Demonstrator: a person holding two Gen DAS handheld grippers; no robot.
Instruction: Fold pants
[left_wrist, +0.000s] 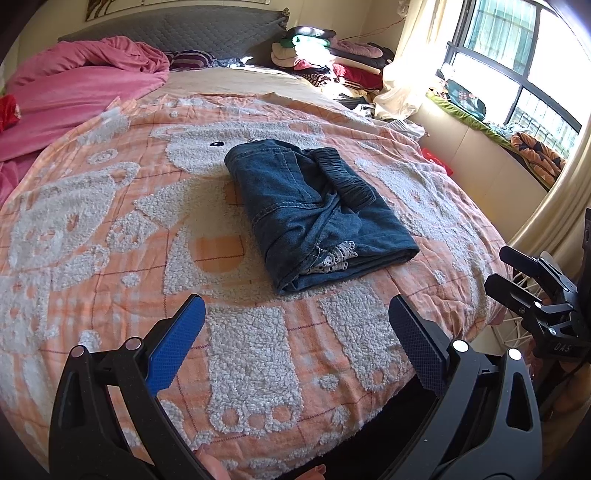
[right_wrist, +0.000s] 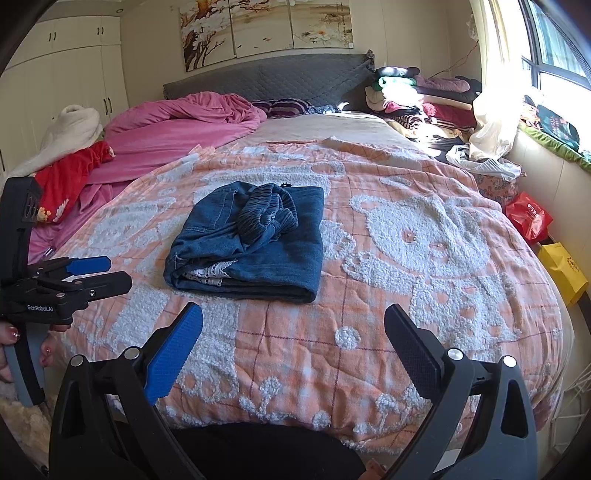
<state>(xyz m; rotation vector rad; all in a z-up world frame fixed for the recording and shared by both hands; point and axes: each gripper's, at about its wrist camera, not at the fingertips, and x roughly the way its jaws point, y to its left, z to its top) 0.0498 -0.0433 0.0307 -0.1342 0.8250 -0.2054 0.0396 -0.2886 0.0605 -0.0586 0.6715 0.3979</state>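
Note:
Dark blue denim pants (left_wrist: 314, 210) lie folded into a compact bundle on the orange-and-white bear blanket (left_wrist: 110, 221), waistband gathered on top and a bit of white lace showing at the near edge. My left gripper (left_wrist: 297, 308) hovers open over the blanket, short of the bundle, with nothing between its fingers. In the right wrist view the same pants (right_wrist: 251, 240) sit ahead and slightly left of my right gripper (right_wrist: 295, 314), which is also open and empty. The left gripper (right_wrist: 107, 274), held by a hand, shows at the left edge; the right gripper (left_wrist: 496, 271) shows at the far right.
A pink duvet (right_wrist: 177, 129) and a red cloth (right_wrist: 70, 177) are heaped at the bed's far left. Stacked clothes (right_wrist: 417, 99) sit by the grey headboard (right_wrist: 266, 79). A red bag (right_wrist: 528, 218) and a yellow bag (right_wrist: 563, 269) stand beside the bed, under the window sill (left_wrist: 480, 118).

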